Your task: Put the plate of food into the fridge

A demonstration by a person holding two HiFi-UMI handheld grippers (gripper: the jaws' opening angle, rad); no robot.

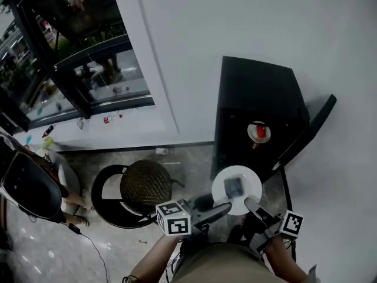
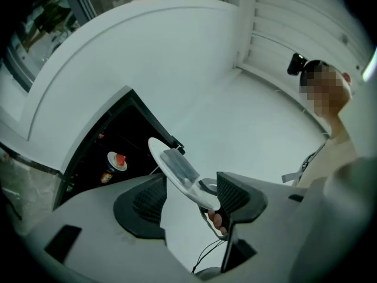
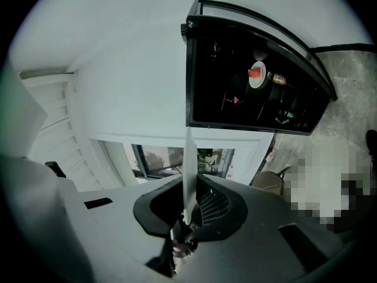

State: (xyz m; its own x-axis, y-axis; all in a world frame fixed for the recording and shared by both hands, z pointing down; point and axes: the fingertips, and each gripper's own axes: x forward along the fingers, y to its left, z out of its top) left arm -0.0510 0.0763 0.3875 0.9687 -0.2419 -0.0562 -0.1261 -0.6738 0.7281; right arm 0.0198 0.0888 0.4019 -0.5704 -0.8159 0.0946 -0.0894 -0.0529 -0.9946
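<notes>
My right claw (image 3: 189,211) clamps the plate (image 1: 220,188) by its rim before the open fridge (image 1: 253,93) (my left claw (image 2: 191,196) gapes wide)

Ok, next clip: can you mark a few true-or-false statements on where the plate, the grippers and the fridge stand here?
1. The fridge has its door open. True.
2. The left gripper holds the white plate. False: the right gripper clamps its rim, and the left gripper's jaws stand apart.
3. The fridge is empty. False: a small plate with something red on it sits inside.
4. The white plate is outside the fridge. True.
</notes>
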